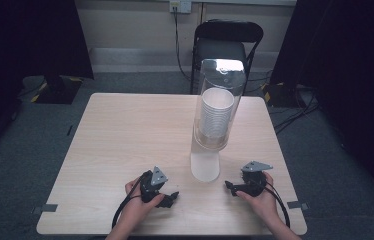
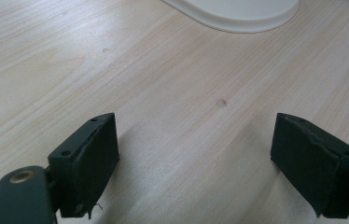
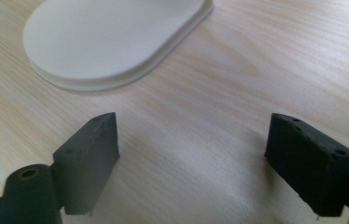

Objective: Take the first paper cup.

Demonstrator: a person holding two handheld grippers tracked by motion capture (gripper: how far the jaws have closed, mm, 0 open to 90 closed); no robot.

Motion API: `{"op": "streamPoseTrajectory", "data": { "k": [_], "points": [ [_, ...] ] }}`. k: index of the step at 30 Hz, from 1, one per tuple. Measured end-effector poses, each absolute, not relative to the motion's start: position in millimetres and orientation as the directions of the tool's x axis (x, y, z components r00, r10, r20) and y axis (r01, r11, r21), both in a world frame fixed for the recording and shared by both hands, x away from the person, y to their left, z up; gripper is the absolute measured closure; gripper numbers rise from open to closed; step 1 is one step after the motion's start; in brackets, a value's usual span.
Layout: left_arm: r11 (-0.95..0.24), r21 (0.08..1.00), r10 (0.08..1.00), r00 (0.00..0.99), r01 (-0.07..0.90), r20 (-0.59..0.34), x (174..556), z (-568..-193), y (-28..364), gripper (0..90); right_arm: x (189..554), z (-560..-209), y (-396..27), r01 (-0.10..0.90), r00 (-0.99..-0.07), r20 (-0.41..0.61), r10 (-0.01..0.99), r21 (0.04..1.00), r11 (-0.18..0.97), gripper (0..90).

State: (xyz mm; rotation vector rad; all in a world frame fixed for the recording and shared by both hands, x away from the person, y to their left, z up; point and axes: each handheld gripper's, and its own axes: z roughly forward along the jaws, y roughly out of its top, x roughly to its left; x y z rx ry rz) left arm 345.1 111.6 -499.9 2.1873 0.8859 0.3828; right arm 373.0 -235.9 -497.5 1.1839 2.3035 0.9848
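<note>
A clear cup dispenser (image 1: pixel 218 105) stands on the wooden table, right of centre, with a stack of white cups (image 1: pixel 216 115) inside it. Its flat white base (image 1: pixel 205 167) reaches toward the front edge. My left gripper (image 1: pixel 172 198) rests on the table left of the base, open, with nothing between its fingers (image 2: pixel 91 161); the base's rim (image 2: pixel 238 14) lies ahead of it. My right gripper (image 1: pixel 229 188) rests right of the base, pointing toward it, open and empty. The white base (image 3: pixel 107 42) lies just ahead of its fingers (image 3: pixel 91 156).
A black folding chair (image 1: pixel 225 45) stands behind the table's far edge. Dark stands and cables lie on the grey floor at both sides. The bare wooden table (image 1: pixel 125 135) stretches left of the dispenser. Tape marks (image 1: pixel 297 205) sit at the front corners.
</note>
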Motion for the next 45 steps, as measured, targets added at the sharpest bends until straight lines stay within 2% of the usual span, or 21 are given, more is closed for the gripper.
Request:
{"op": "streamPoseTrajectory", "data": {
  "k": [1,2,11,17,29,45],
  "points": [
    [-0.492,0.728,0.697,0.717,0.477,0.001,345.1,-500.0,111.5,14.6,373.3,-496.6,-234.5,0.561,-0.577,0.001,0.817,0.727,0.395,13.4],
    [-0.493,0.728,0.697,0.718,0.477,0.001,345.1,-500.0,111.5,14.6,373.7,-495.0,-232.4,0.564,-0.584,0.008,0.812,0.724,0.398,15.6],
    [-0.482,0.737,0.695,0.719,0.473,-0.007,345.3,-500.9,111.3,14.6,373.9,-471.5,-210.0,0.488,-0.651,0.002,0.759,0.767,0.417,15.5],
    [-0.483,0.736,0.695,0.719,0.474,-0.007,345.3,-500.8,111.4,14.6,377.8,-462.5,-203.4,0.476,-0.667,0.010,0.745,0.775,0.416,16.5],
    [-0.484,0.736,0.694,0.720,0.473,-0.005,345.3,-500.8,111.4,14.6,388.5,-436.9,-200.9,0.458,-0.670,0.040,0.741,0.808,0.371,17.1],
    [-0.484,0.736,0.694,0.720,0.473,-0.006,345.3,-500.9,111.5,14.6,395.5,-418.3,-190.8,0.422,-0.686,0.025,0.727,0.828,0.369,17.0]
  ]
}}
